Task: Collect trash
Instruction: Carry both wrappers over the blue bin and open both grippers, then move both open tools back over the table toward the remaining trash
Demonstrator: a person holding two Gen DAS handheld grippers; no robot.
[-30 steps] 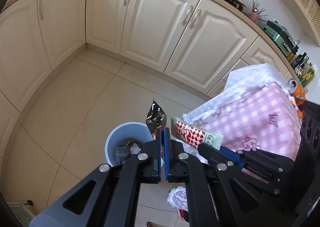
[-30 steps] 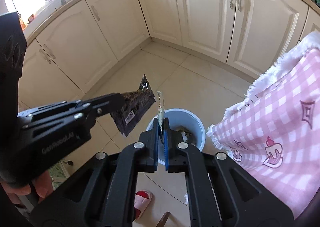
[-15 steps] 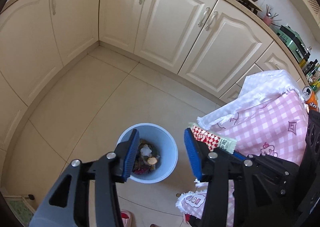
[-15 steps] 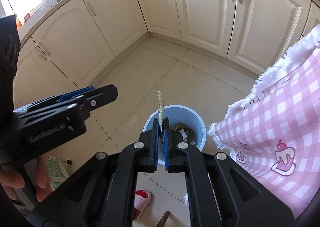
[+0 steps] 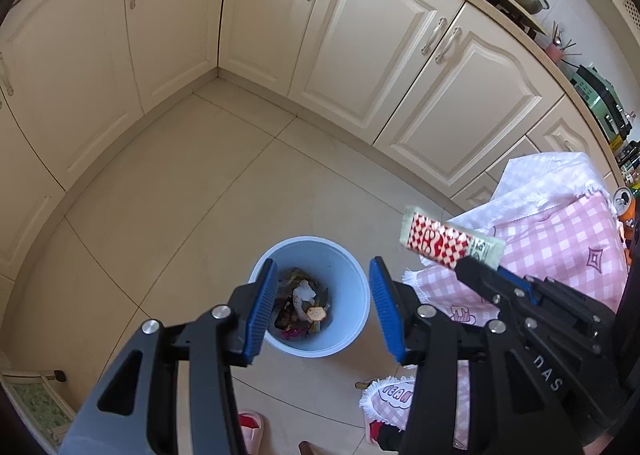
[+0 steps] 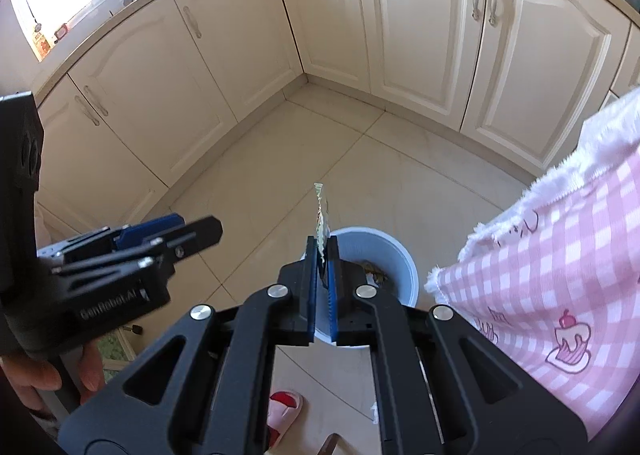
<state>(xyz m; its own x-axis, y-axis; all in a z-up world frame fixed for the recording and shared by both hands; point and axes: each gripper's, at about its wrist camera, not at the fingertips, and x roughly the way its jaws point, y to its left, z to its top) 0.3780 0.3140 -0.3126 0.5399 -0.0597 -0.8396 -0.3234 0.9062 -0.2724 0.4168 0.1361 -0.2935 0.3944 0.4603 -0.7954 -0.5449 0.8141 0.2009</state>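
Left gripper [image 5: 322, 301] fingers spread, empty, above the bin [image 5: 352, 279]. Right gripper [image 6: 322, 275] fingers clamped on the wrapper [image 5: 448, 241], at the bin's 2 o'clock; release is best made once centred over the opening

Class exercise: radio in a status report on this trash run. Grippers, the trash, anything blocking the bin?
Left gripper open, empty, above blue bin. Right gripper shut on red-checked wrapper, near the bin. Bin mouth clear; pink checked tablecloth close beside it.
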